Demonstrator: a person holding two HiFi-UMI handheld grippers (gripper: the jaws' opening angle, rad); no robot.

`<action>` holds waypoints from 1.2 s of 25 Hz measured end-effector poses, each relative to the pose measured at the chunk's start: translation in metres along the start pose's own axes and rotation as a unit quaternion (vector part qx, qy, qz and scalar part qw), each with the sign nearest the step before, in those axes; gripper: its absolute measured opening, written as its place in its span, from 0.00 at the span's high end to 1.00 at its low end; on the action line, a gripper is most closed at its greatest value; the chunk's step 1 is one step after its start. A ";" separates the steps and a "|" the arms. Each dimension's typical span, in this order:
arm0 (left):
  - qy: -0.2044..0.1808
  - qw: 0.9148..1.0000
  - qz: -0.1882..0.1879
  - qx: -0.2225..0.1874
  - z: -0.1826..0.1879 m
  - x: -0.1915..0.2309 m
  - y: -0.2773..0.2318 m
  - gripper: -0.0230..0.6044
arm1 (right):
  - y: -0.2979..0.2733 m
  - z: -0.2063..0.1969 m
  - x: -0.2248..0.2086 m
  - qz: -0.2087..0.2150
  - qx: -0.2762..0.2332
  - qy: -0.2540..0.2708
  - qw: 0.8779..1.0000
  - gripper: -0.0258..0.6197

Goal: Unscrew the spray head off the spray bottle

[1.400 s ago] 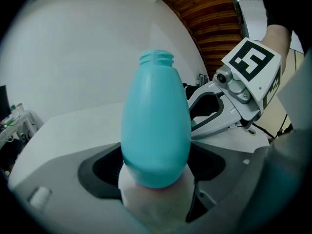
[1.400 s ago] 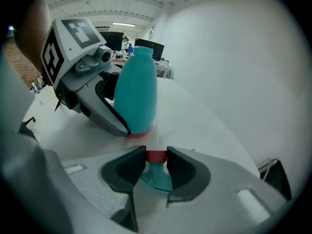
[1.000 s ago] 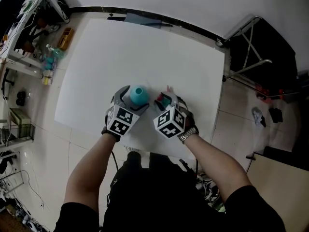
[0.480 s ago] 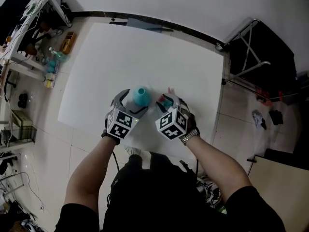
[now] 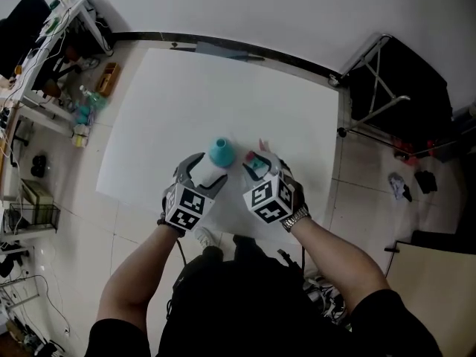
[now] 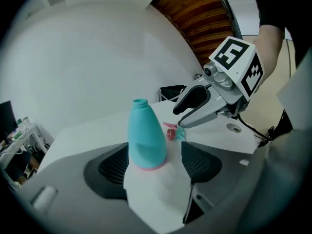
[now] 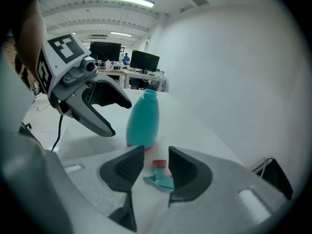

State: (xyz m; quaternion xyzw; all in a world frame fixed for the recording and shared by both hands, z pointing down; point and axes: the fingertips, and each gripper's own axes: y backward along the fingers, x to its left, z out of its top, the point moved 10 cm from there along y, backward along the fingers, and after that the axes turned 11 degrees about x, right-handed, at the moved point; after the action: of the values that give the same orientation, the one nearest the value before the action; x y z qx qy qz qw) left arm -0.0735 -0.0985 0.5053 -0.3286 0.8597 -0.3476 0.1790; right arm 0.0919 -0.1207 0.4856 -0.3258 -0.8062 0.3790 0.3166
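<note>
The teal spray bottle (image 5: 220, 152) stands upright on the white table (image 5: 186, 88), its neck bare and open (image 6: 140, 102). My left gripper (image 5: 208, 168) sits just behind the bottle. Its jaws are closing, and the bottle base (image 6: 146, 164) stands between and just ahead of the pads without touching them. The teal spray head with its pink collar (image 7: 160, 173) lies low over the table to the bottle's right. My right gripper (image 5: 256, 163) is shut on the spray head (image 6: 173, 130).
Cluttered shelves (image 5: 67, 58) stand off the table's left side and a black folding stand (image 5: 394, 73) off its right. The table's near edge lies right under my hands. Desks with monitors (image 7: 122, 55) show far behind the bottle.
My left gripper has let go of the bottle and drawn back toward me, so the bottle now stands ahead of its jaws. The right gripper has kept its place with the spray head.
</note>
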 end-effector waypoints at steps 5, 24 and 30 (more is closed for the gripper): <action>-0.004 1.000 -0.001 -0.016 0.005 -0.007 0.016 0.46 | 0.015 0.003 0.008 -0.004 -0.014 -0.020 1.000 0.77; 0.041 0.996 -0.010 -0.074 0.025 -0.024 0.058 0.76 | 0.055 0.009 0.032 0.007 -0.050 -0.123 0.991 0.97; 0.049 0.996 -0.006 -0.079 0.028 -0.028 0.069 0.85 | 0.067 0.011 0.037 0.019 -0.060 -0.147 0.987 0.97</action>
State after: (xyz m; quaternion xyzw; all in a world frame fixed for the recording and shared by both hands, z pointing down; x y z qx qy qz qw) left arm -0.0684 -0.0551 0.4386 -0.3289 0.8904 -0.2955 0.1083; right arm 0.0811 -0.0630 0.4354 -0.3006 -0.8589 0.3797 0.1669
